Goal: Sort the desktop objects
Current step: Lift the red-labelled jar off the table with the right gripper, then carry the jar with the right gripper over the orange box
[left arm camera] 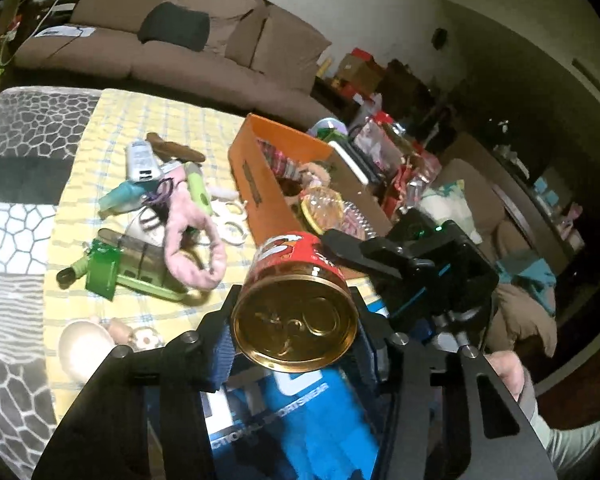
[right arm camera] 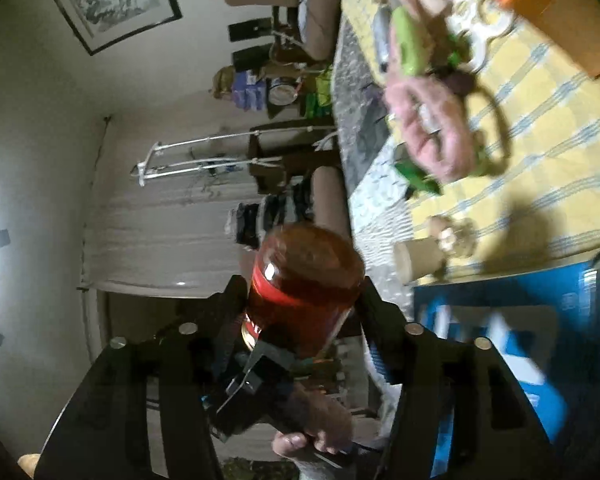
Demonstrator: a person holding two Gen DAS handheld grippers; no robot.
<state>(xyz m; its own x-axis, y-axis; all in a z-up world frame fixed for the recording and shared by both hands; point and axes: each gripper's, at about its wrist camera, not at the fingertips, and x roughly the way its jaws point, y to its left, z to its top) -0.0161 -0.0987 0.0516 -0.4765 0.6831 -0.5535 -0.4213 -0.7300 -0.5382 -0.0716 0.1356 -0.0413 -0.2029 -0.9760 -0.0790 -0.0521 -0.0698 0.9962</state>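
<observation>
Both tongs are pinching the red can — left gripper and right gripper gripping opposite ends (probably light, thin-walled, slippery); mid-body squeezing looks safest.

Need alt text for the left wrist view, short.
A red can with a gold end is gripped between the left gripper fingers, the right gripper at its far end. Beyond, clutter and an orange box on a yellow checked cloth.
</observation>
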